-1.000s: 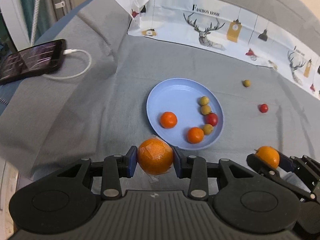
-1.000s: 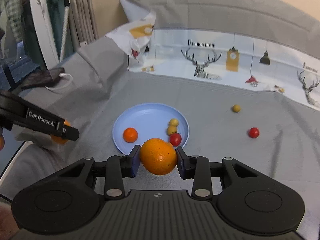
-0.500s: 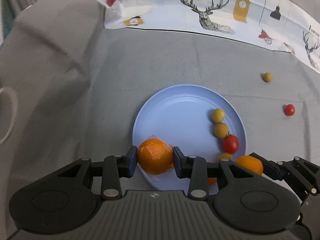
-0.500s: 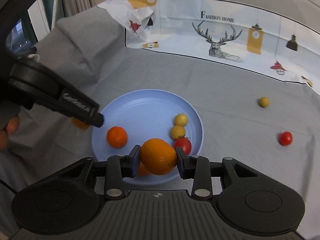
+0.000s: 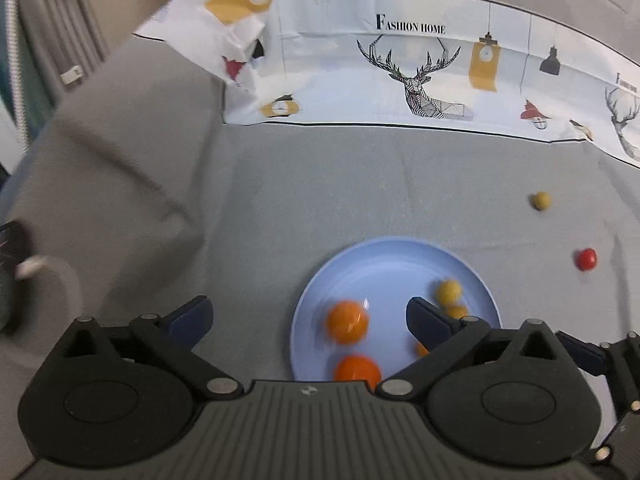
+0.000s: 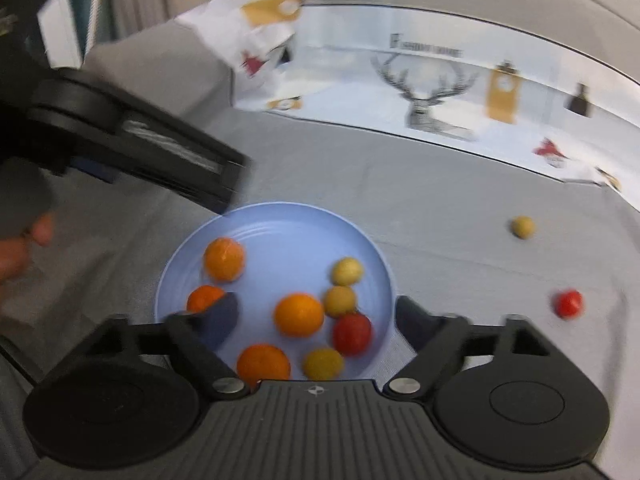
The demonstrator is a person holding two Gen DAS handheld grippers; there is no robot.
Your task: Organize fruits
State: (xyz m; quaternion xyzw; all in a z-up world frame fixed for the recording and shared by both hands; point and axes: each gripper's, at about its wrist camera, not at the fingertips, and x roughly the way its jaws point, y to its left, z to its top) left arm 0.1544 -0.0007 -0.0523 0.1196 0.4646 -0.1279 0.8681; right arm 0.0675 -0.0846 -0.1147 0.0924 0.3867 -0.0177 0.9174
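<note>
A light blue plate (image 6: 280, 220) lies on the grey cloth and holds several oranges, small yellow fruits and a red tomato (image 6: 352, 334). It also shows in the left wrist view (image 5: 392, 264). My left gripper (image 5: 308, 314) is open and empty above the plate's left edge, with an orange (image 5: 347, 322) lying between its fingers. My right gripper (image 6: 316, 316) is open and empty over the plate's near side, above another orange (image 6: 299, 315). One yellow fruit (image 6: 523, 227) and one red tomato (image 6: 568, 303) lie on the cloth right of the plate.
A white printed cloth with deer (image 5: 420, 76) lies along the back of the table. The left gripper's body (image 6: 132, 152) reaches in from the left in the right wrist view. A white cable (image 5: 60, 276) lies at far left.
Both grippers moved forward over the plate and opened. The two oranges they held now lie on the plate.
</note>
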